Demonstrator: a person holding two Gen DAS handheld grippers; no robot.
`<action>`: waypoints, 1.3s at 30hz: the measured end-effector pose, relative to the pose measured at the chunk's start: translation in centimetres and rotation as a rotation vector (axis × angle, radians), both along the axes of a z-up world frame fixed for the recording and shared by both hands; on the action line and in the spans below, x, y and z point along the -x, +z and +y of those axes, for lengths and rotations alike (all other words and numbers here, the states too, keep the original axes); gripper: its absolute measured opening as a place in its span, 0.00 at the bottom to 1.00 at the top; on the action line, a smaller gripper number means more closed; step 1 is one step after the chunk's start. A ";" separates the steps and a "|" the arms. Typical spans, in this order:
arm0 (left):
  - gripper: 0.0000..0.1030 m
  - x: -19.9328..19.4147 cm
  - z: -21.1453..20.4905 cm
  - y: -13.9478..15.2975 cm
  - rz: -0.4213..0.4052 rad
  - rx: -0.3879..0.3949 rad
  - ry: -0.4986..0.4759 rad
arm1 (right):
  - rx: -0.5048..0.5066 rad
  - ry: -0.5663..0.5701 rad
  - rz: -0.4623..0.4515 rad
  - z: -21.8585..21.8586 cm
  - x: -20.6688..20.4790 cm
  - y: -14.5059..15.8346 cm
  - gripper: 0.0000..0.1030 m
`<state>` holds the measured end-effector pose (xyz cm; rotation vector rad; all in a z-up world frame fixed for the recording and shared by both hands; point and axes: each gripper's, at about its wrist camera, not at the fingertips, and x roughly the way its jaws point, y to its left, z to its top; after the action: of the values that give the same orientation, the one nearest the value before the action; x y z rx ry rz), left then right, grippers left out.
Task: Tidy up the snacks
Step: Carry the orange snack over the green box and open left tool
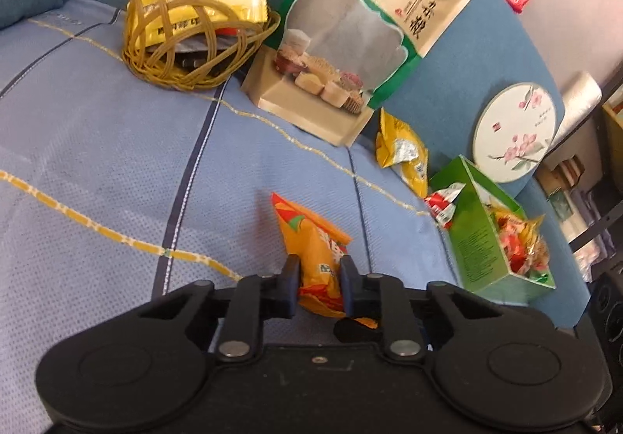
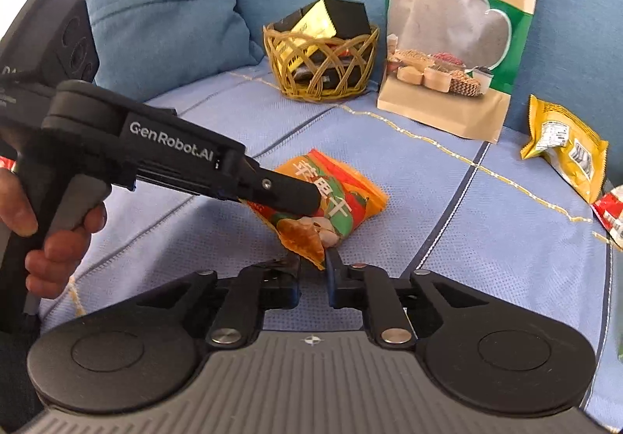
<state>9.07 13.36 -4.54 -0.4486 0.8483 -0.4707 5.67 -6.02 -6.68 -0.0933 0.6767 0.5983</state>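
The left gripper (image 1: 319, 288) has its fingers clenched on an orange snack packet (image 1: 317, 259) over the blue sofa seat (image 1: 97, 146); the packet's lower end is hidden behind them. The right gripper (image 2: 313, 278) pinches the same packet's corner, though the contact is partly hidden. The wicker basket (image 1: 187, 41) and green box (image 1: 490, 239) look blurred, their contents indistinct.
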 end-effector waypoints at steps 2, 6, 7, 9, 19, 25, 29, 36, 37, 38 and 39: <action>0.52 0.3 -0.3 0.6 -0.007 -0.004 -0.006 | -0.010 -0.001 -0.014 -0.4 0.4 0.3 0.20; 0.51 0.4 -1.4 1.8 -0.015 -0.021 -0.020 | -0.039 -0.017 -0.027 -1.6 1.0 0.5 0.20; 0.51 0.3 -1.8 2.2 -0.016 -0.021 -0.023 | -0.046 -0.023 -0.031 -2.0 1.1 0.6 0.20; 0.51 0.2 -2.8 3.0 -0.027 -0.028 -0.041 | -0.061 -0.039 -0.045 -2.9 1.4 1.0 0.20; 0.50 -1.8 -14.1 7.1 -0.135 -0.015 -0.233 | -0.092 -0.240 -0.174 -11.4 2.9 4.4 0.20; 0.50 -4.1 -23.8 9.0 -0.187 0.040 -0.378 | -0.057 -0.425 -0.262 -18.6 3.6 6.3 0.21; 0.50 -5.3 -29.7 9.9 -0.200 0.086 -0.449 | -0.029 -0.541 -0.308 -23.1 3.8 7.3 0.21; 0.87 -6.6 -36.9 9.6 -0.236 0.052 -0.494 | -0.008 -0.689 -0.337 -28.4 2.4 6.9 0.23; 1.00 -6.7 -37.2 9.2 -0.239 0.025 -0.485 | 0.012 -0.714 -0.333 -28.9 2.1 6.5 0.32; 1.00 -6.6 -37.0 8.8 -0.250 0.004 -0.463 | 0.036 -0.731 -0.324 -29.1 1.7 5.9 0.40; 1.00 -6.4 -36.4 8.5 -0.269 -0.006 -0.433 | 0.065 -0.740 -0.300 -29.2 1.2 5.2 0.68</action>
<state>15.42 -23.03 3.94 -0.1858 0.6835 -0.9062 4.49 -35.22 -1.51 0.0116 0.3929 -0.1505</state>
